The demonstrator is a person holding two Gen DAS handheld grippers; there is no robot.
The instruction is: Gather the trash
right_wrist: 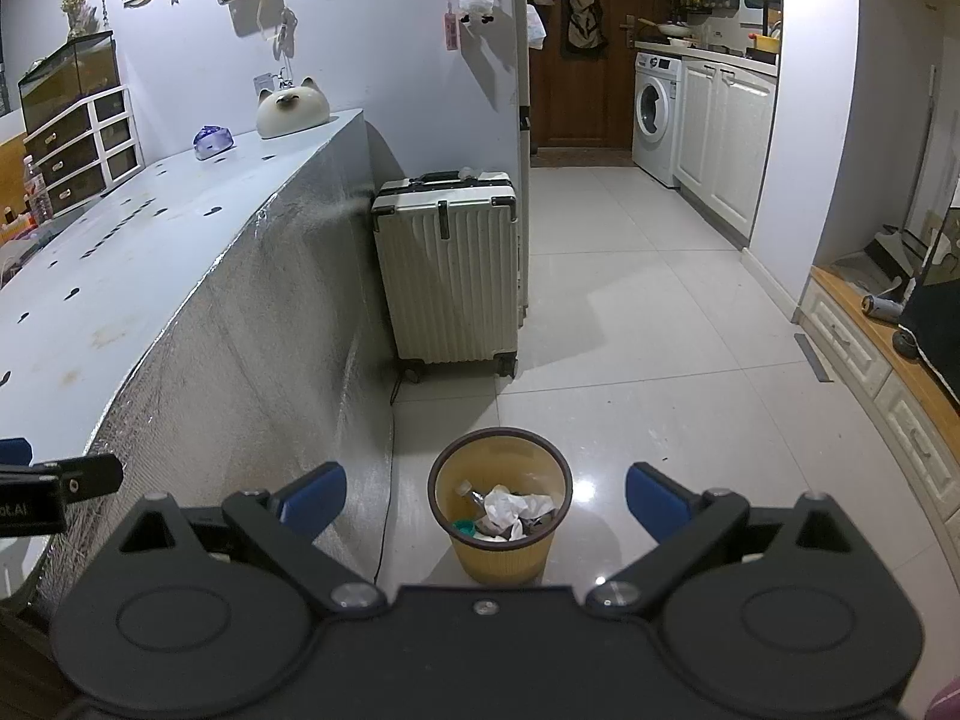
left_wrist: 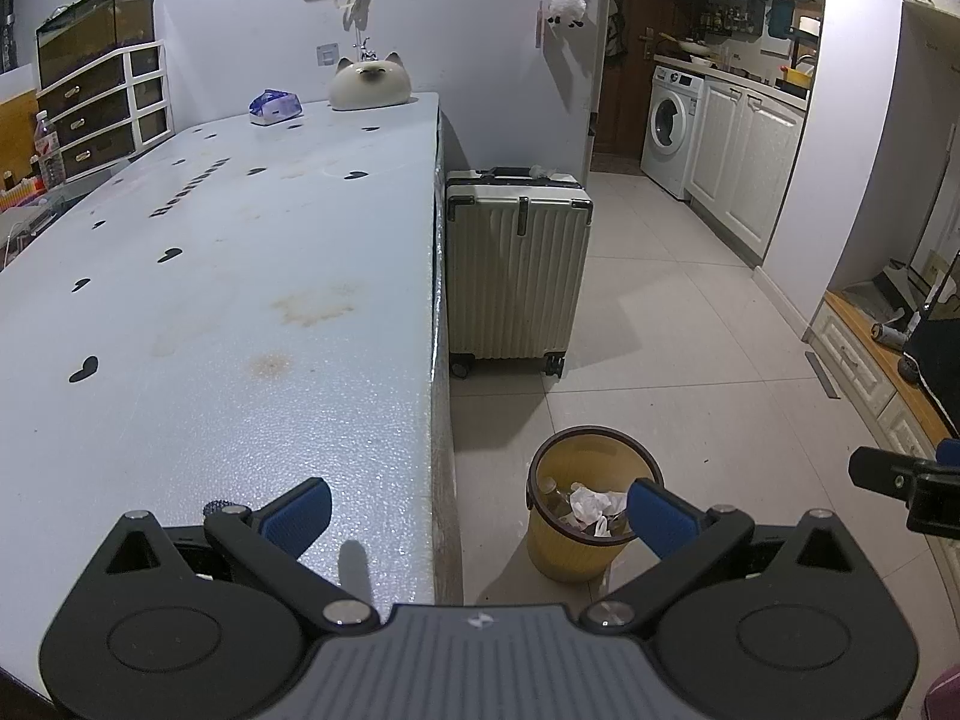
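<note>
A yellow waste bin (left_wrist: 576, 558) stands on the tiled floor beside the table's edge; it also shows in the right wrist view (right_wrist: 501, 558). It holds crumpled white paper (left_wrist: 591, 504) (right_wrist: 510, 507), a clear bottle and other scraps. My left gripper (left_wrist: 480, 516) is open and empty, over the table's right edge, its right finger above the bin's rim. My right gripper (right_wrist: 486, 501) is open and empty, held above the bin, which lies between its fingers. Part of the right gripper shows at the far right of the left wrist view (left_wrist: 906, 480).
A long pale blue table (left_wrist: 210, 276) carries a tissue pack (left_wrist: 274, 106) and a cat-shaped ornament (left_wrist: 371, 83) at its far end. A white suitcase (left_wrist: 516, 270) stands by the table. Drawers (left_wrist: 102, 114) lie far left; washing machine (left_wrist: 671, 129) and cabinets beyond.
</note>
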